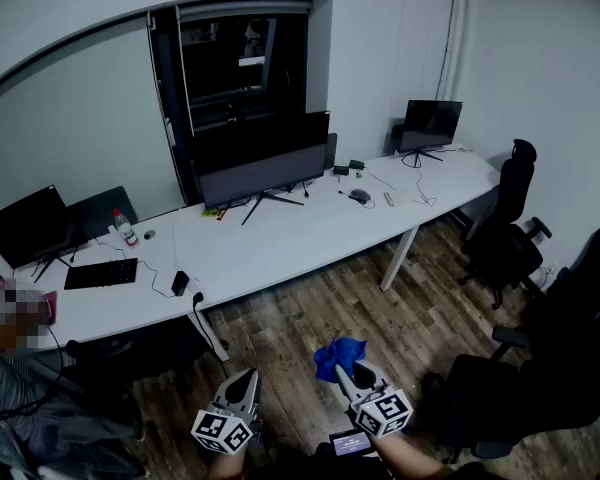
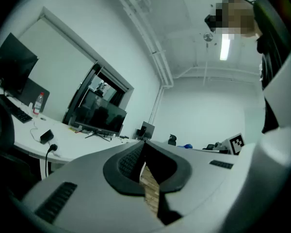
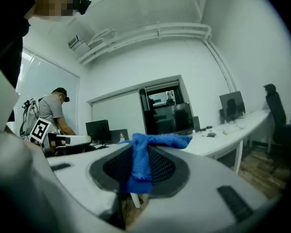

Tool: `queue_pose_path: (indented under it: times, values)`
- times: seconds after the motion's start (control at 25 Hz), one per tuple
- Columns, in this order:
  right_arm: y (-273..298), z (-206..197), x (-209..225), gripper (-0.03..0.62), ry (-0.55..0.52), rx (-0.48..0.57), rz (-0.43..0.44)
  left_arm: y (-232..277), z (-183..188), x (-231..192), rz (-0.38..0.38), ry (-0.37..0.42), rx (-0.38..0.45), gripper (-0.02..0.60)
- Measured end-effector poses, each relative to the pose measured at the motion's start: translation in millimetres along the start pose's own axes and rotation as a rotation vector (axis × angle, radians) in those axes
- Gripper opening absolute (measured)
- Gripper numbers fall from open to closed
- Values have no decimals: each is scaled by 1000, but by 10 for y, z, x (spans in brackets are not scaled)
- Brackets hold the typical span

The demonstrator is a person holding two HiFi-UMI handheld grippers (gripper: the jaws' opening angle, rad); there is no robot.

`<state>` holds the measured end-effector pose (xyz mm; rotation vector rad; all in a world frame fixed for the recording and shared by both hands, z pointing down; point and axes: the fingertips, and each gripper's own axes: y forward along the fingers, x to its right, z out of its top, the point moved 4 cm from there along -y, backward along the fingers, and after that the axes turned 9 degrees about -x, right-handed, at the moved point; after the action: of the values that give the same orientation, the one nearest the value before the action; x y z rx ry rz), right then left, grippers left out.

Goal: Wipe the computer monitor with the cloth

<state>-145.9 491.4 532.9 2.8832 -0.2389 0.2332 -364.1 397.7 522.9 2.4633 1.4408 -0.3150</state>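
Note:
A blue cloth is clamped in my right gripper, low in the head view above the wooden floor. In the right gripper view the cloth hangs folded between the shut jaws. My left gripper is beside it, shut with nothing held; its jaws meet in the left gripper view. The wide dark monitor stands on the long white desk, well beyond both grippers. The same monitor appears small in the left gripper view and behind the cloth in the right gripper view.
A second monitor stands at the desk's right end, a third with a keyboard at the left. Black office chairs crowd the right side. A person stands at the left in the right gripper view.

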Motion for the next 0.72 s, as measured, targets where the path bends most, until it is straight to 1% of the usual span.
queue_pose_path:
  times: [0.16,0.36,0.56,0.72]
  values:
    - [-89,72,172,89,5,19,-8,109,45,100,-19,39,-15,-6]
    - [-211,17,343,89,14,19,-5,219,-8,231,-12,30,-12,-6]
    - [-319,-14,536,89,25,43,42,403,-70,387,-14,28,-27,-6]
    - [-296,-41,713,89,-3,27,72,555,-88,421,23,25,2,-6]
